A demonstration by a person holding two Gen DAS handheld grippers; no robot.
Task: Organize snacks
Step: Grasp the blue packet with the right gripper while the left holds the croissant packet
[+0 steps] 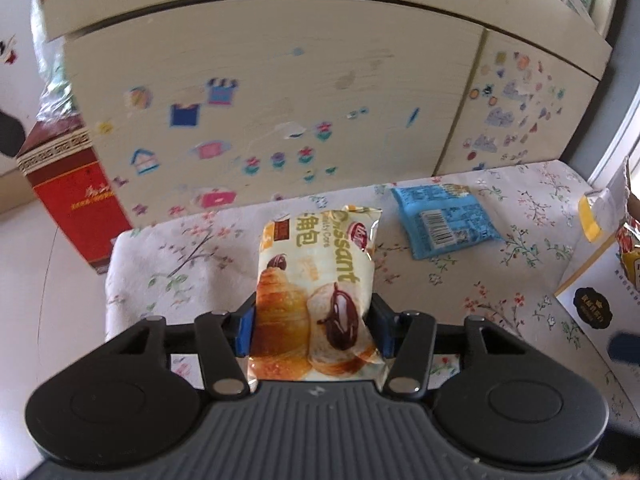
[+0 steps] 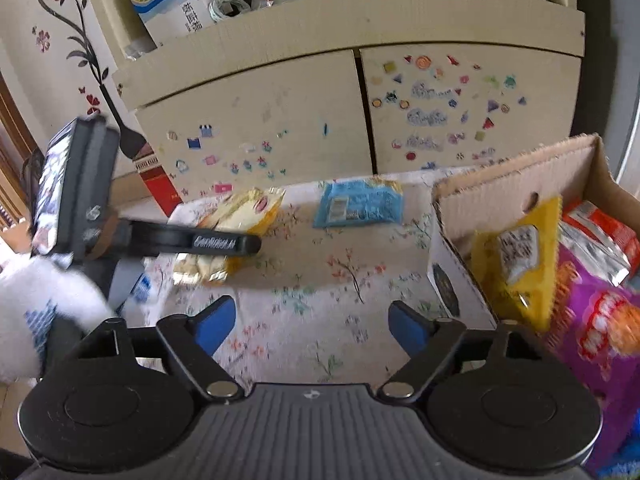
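My left hand-held gripper (image 1: 310, 330) is clamped on the croissant pack (image 1: 316, 280), its blue pads pressing both sides of the pack's near end, close to the bench's (image 1: 520, 280) left edge. A blue packet (image 1: 444, 220) lies flat further right, toward the far edge, apart from the croissant pack. My right hand-held gripper (image 2: 310, 326) stands apart over bare floral cloth with nothing between its pads. At the bench's right edge sits a cardboard box (image 2: 500, 196) holding a yellow bag (image 2: 520, 256) and a purple bag (image 2: 600, 320).
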